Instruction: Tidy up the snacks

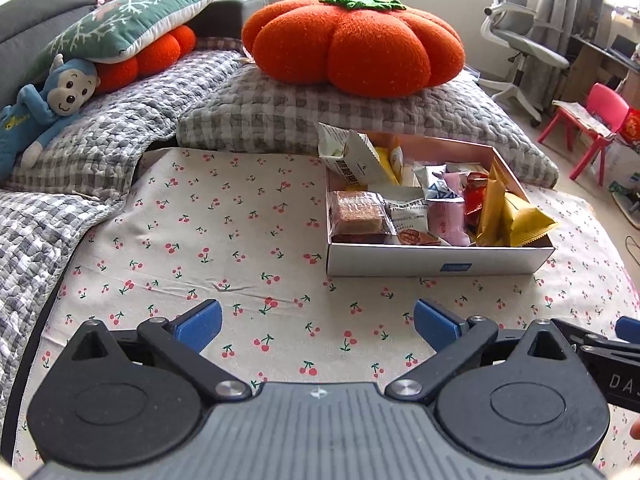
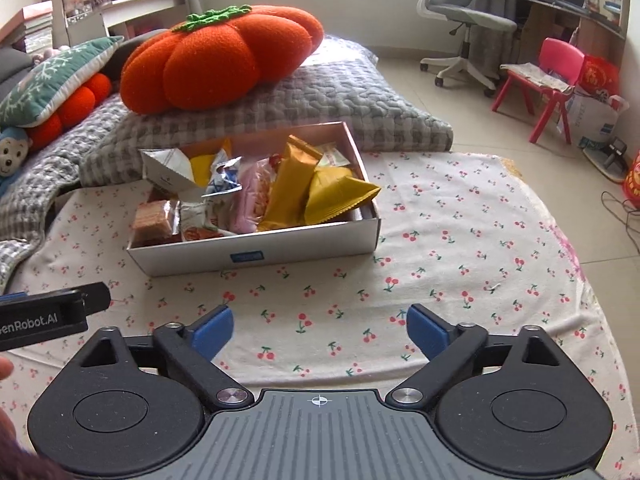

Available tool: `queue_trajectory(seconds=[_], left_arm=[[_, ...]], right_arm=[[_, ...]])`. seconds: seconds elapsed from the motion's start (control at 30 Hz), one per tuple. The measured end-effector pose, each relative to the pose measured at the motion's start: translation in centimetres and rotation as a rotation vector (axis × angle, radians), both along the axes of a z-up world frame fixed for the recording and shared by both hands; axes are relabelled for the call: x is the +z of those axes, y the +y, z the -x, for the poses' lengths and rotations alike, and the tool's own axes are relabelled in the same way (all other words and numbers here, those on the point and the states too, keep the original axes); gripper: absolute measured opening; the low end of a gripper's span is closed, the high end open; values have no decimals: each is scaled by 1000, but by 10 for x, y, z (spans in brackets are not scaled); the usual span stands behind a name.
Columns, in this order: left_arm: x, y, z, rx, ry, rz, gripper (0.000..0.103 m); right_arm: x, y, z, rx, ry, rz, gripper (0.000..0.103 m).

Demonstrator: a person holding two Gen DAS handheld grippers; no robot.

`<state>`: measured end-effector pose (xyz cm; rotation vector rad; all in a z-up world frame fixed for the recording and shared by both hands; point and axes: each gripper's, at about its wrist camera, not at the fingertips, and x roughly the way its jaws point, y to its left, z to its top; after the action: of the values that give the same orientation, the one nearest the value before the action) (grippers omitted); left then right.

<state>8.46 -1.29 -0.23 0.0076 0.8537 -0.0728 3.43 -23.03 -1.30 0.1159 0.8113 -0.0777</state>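
Cloth printed with cherries covers the work surface, with a grey checked quilt bunched behind it and an orange pumpkin cushion on top of the quilt. White cardboard box rests on the cloth, filled with wrapped snacks: yellow packets at one end, a brown wafer bar at the other. Left gripper hovers over bare cloth, fingers spread wide, nothing between them; the box lies ahead and toward the right finger, well apart. Right gripper likewise stands wide apart and empty; the box lies ahead toward its left finger, untouched.
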Motion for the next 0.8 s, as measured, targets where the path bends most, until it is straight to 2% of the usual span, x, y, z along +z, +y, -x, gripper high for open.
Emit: queue_trajectory(seconds=[0.8], left_arm=[[-5,-11,2,-23,17,-37,102]], right_arm=[[-4,7,-3,12,15,135,97]])
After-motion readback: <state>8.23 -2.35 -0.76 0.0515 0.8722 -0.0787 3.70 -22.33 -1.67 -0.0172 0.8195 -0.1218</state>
